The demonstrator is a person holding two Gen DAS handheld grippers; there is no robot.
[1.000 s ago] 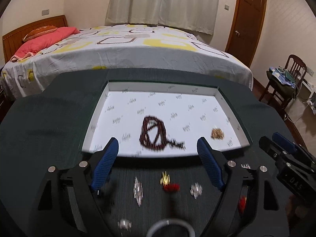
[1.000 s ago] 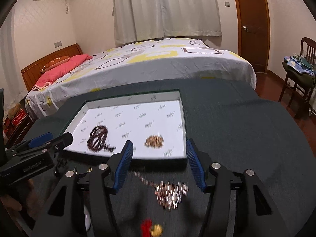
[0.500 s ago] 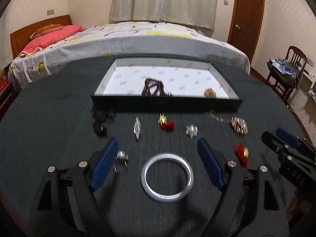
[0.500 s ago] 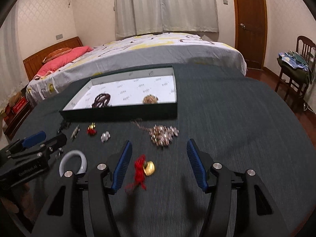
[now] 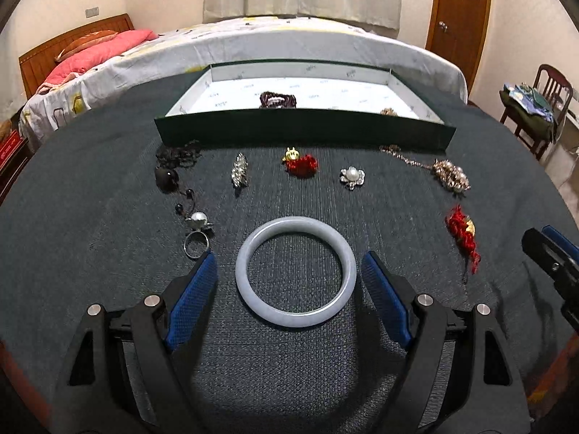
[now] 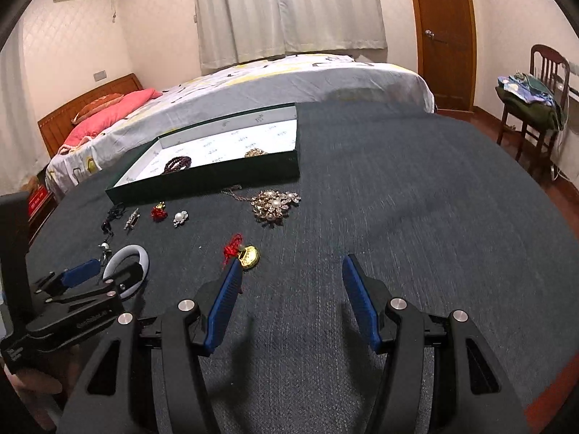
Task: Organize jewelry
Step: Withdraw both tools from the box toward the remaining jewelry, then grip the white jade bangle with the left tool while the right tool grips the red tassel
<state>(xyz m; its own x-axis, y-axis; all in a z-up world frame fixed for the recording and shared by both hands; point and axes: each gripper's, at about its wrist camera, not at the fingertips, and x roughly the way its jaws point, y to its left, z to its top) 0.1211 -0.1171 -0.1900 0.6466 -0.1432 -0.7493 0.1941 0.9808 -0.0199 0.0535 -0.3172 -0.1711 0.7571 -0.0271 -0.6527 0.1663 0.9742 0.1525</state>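
left tongs spread wide, grasping nothing, blue pads either side of a pale jade bangle lying flat on the dark bench; neither pad touching the bangle

right tongs likewise released and empty, hovering over bare bench cloth, left pad just beside a gold charm with red cord

beyond the bangle, a row of pieces laid out on the bench in front of the green tray: from left, a black bead cord, a silver rhinestone brooch, a small gold-and-red knot charm, a pearl flower brooch, and a gold pearl cluster necklace with its chain trailing toward the tray wall

nearer the left tongs, a pearl ring just off the left pad; well to the right of the bangle, the red-cord charm again, close to the right tongs' tip at the frame edge

inside the white-lined tray, a dark red bead bracelet near the middle and a small gold piece toward the right corner, well apart

behind the bench, a bed with a pink pillow; to the right, a wooden chair piled with clothes
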